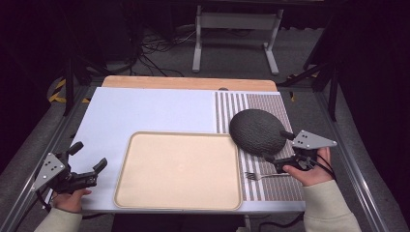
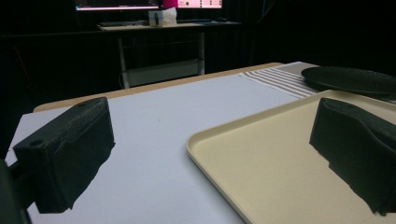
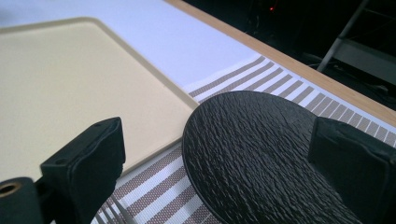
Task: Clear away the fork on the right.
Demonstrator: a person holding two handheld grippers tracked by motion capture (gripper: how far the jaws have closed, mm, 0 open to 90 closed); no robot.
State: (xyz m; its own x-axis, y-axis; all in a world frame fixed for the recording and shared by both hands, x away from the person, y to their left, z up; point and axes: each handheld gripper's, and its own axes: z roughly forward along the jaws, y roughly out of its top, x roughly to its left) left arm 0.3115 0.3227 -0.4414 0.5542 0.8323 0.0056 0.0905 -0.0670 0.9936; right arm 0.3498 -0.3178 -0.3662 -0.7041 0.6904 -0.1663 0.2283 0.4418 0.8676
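The right tongs (image 1: 278, 149) are held by the person's right hand (image 1: 309, 171) at the near right part of the counter (image 1: 145, 111), and their jaws are spread wide with nothing between the pads. One jaw stands at the near rim of the black plate (image 1: 257, 131) and the other at its right rim, so the edge of the plate lies in the gap between them; whether a pad touches the rim I cannot tell. In the right gripper view the black plate (image 3: 252, 154) shows a rough, wrinkled surface and lies flat on the striped mat (image 3: 280, 84), between the two black jaws. The plate is just beside the right edge of the beige tray (image 1: 178, 170), and it seems to overlap the tray's far right corner a little. A fork (image 1: 263, 176) lies on the striped mat (image 1: 270, 104) near the front edge of the counter, just under the right hand and close to the plate. The left tongs (image 1: 89, 155) are in the left hand (image 1: 70, 198) at the near left corner, also spread open and holding nothing, above the white cover of the counter, left of the tray. In the left gripper view the beige tray (image 2: 261, 154) lies bare between the jaws, and the black plate (image 2: 350, 79) is seen farther behind it.
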